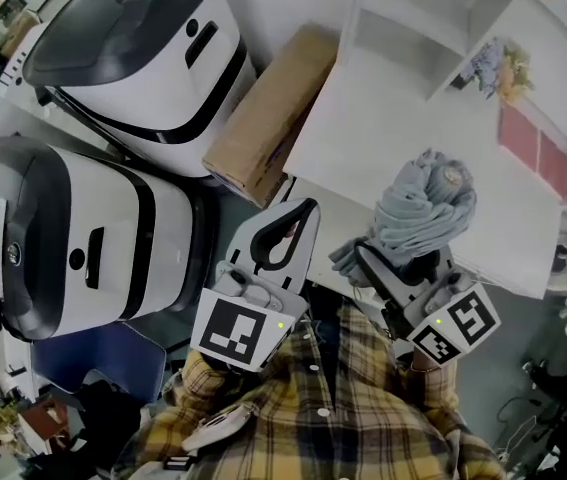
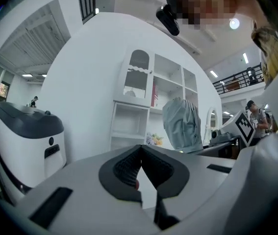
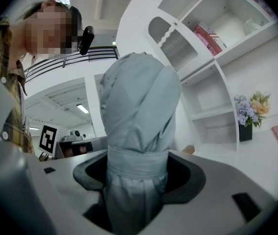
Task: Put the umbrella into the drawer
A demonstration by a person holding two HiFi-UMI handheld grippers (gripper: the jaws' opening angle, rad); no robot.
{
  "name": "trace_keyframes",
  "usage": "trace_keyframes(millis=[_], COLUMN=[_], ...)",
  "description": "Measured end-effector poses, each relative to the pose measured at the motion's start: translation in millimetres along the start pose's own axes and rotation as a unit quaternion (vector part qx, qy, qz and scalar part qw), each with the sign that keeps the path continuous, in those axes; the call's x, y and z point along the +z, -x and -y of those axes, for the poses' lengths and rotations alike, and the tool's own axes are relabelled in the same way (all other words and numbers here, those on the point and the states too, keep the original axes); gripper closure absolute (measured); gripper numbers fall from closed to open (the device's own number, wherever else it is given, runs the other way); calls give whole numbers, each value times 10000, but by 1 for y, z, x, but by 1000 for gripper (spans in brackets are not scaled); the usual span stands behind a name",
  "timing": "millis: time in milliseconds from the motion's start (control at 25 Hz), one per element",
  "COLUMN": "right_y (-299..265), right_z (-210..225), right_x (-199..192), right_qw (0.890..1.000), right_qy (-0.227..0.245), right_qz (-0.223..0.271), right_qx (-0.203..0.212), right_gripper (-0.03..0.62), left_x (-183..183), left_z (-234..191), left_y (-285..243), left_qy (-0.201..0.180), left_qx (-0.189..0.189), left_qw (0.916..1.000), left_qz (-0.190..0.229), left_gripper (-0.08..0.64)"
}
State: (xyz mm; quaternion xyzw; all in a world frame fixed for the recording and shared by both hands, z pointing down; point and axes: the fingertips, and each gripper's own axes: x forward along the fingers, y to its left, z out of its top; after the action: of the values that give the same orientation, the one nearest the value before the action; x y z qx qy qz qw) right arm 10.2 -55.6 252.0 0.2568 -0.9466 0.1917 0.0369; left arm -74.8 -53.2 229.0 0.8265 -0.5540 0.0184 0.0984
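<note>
A folded grey umbrella [image 1: 418, 208] stands upright in my right gripper [image 1: 395, 268], over the near edge of the white desk [image 1: 403, 148]. In the right gripper view the umbrella [image 3: 138, 131] fills the middle, and both jaws are shut round its strapped lower part. My left gripper [image 1: 288, 230] is held up to the left of it, beside the desk's near left corner; its jaws meet at the tips with nothing between them. From the left gripper view the umbrella [image 2: 182, 124] shows to the right of the shut pads [image 2: 129, 173]. No drawer is visible.
A white shelf unit [image 1: 433, 18] stands on the desk's far side with a small flower bunch [image 1: 493, 68] and pink panels [image 1: 533, 148]. A brown cardboard box [image 1: 268, 113] leans by the desk's left side. Two large white-and-black machines [image 1: 133, 58] stand at left.
</note>
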Motion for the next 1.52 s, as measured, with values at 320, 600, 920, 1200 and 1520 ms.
trace_keyframes(millis=[320, 600, 920, 1200, 1520], right_y=[0, -4, -8, -12, -9], right_z=[22, 36, 46, 54, 71], right_x=[8, 3, -5, -22, -53], right_qw=[9972, 9943, 9930, 9922, 9896], right_qy=[-85, -136, -147, -59, -225], right_qz=[172, 136, 30, -220, -507], right_qx=[-720, -1051, -1171, -1229, -1329], right_gripper=[287, 286, 287, 287, 287], left_x=[1, -1, -10, -27, -52], left_z=[3, 1, -5, -8, -8], left_y=[-37, -56, -67, -69, -74], left_qy=[-74, -91, 22, 101, 259], left_qx=[-826, -1199, -1305, -1324, -1328], left_qw=[9964, 9925, 9909, 9899, 9878], left_qz=[-162, -219, -318, -501, -773], left_gripper=[541, 541, 541, 541, 541])
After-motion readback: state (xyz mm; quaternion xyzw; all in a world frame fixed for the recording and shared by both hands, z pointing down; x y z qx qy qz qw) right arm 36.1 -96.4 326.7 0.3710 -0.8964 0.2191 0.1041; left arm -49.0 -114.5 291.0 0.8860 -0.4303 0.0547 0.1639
